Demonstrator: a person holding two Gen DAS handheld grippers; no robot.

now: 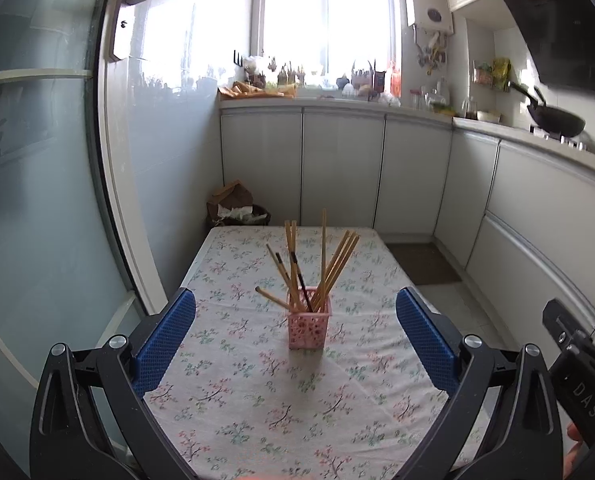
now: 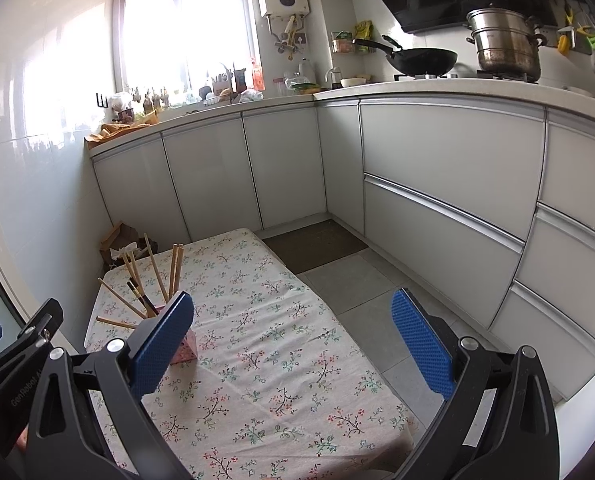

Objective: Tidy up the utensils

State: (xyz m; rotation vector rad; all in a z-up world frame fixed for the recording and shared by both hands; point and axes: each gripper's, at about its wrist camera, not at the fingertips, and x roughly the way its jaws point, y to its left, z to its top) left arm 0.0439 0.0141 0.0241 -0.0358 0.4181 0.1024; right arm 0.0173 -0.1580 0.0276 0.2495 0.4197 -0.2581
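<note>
Standing: chopsticks (image 1: 321, 268) in pink basket (image 1: 309, 326), centre frame on flowered surface (image 1: 257, 400)
Left hand-held gripper (image 1: 295, 344): released, empty
Right hand-held gripper (image 2: 293, 346): released, empty, lower frame

Black left gripper (image 1: 295, 340) frames, blue textured jaws.

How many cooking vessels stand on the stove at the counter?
2: a black wok on the left burner and a steel stacked pot to its right. Others may be hidden beyond the frame edge.
</note>
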